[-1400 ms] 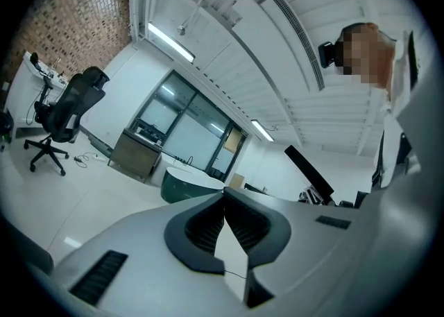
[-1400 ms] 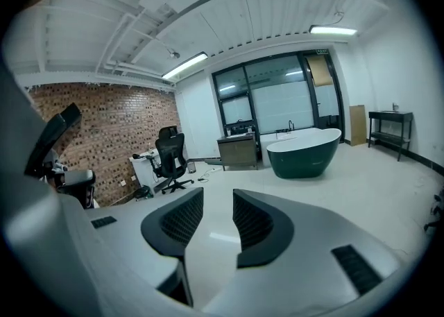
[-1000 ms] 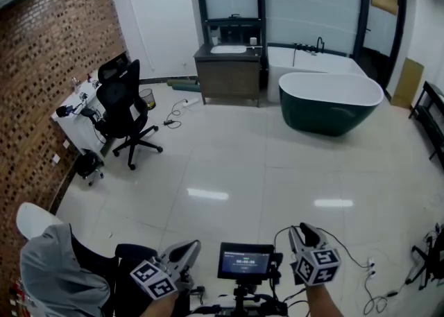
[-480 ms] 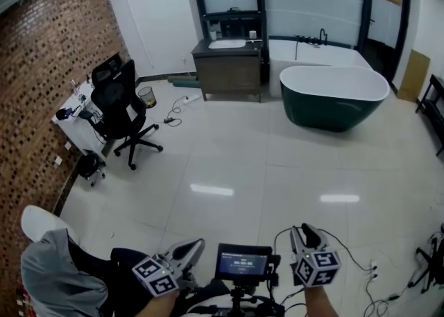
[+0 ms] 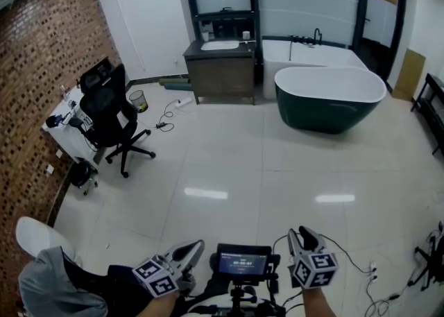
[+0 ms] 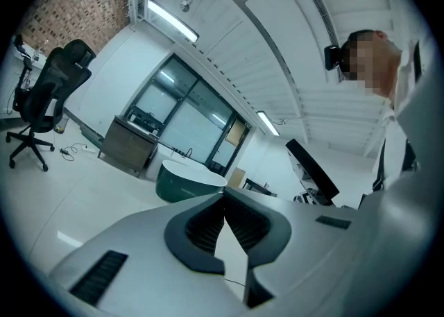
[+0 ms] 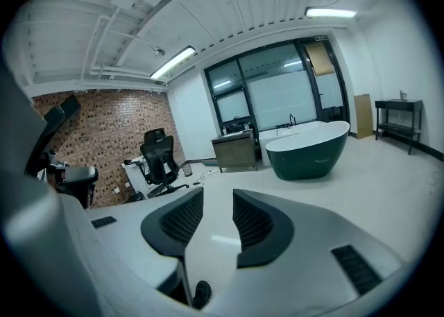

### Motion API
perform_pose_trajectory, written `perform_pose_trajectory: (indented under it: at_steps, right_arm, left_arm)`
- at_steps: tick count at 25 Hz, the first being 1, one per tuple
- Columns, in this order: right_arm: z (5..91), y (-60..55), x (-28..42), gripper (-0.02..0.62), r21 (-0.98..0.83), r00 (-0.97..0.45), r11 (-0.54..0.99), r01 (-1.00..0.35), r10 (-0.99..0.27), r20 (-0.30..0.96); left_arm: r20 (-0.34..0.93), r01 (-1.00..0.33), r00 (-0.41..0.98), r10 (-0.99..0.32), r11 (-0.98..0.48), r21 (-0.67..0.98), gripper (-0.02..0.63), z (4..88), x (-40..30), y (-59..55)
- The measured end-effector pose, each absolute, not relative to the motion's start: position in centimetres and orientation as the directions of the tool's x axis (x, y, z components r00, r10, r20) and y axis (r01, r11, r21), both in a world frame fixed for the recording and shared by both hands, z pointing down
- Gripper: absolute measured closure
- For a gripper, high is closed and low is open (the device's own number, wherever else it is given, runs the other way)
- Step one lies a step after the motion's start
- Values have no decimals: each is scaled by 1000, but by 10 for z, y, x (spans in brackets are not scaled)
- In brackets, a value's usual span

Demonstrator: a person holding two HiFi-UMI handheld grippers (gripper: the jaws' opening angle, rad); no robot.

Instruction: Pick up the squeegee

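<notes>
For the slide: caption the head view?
Left gripper and right gripper, both empty, held low over a tiled floor facing a green bathtub, vanity and office chair.

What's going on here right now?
A person stands on a glossy tiled floor, holding a tool in each hand, low in front of them. The left tool has its jaws meeting at the tips with nothing between them. The right tool has its jaws apart and is empty. Ahead are a dark green bathtub, a vanity cabinet and a black office chair. No squeegee shows in any view, so it is not yet picked up.
</notes>
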State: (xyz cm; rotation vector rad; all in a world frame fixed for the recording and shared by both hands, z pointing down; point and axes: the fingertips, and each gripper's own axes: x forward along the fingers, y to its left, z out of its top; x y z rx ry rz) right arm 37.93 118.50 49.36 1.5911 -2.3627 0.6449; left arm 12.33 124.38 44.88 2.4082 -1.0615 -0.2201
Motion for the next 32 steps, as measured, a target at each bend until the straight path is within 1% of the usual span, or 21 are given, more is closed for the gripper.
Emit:
perform_pose_trajectory:
  at_steps: [7, 11, 19, 25, 32]
  right_arm:
    - [484, 1128, 338, 453, -203, -370, 311, -928, -822, 432]
    - [474, 1089, 303, 453, -182, -353, 303, -935, -833, 427]
    - [463, 1034, 257, 453, -153, -317, 278, -948, -845, 431]
    - [458, 1001, 230, 453, -124, -323, 300, -946, -833, 449]
    - [460, 954, 197, 453, -127, -379, 362, -923, -807, 453]
  left_arm:
    - [18, -630, 688, -726, -585, 510, 611, 448, 79, 1176]
    - [10, -613, 701, -713, -595, 521, 611, 450, 46, 1138]
    - [5, -589, 723, -690, -613, 526, 611, 451, -5, 1084]
    - [-10, -585, 709, -705, -596, 550, 611, 455, -34, 1061]
    - [1, -611, 674, -738, -557, 563, 611, 460, -56, 1032]
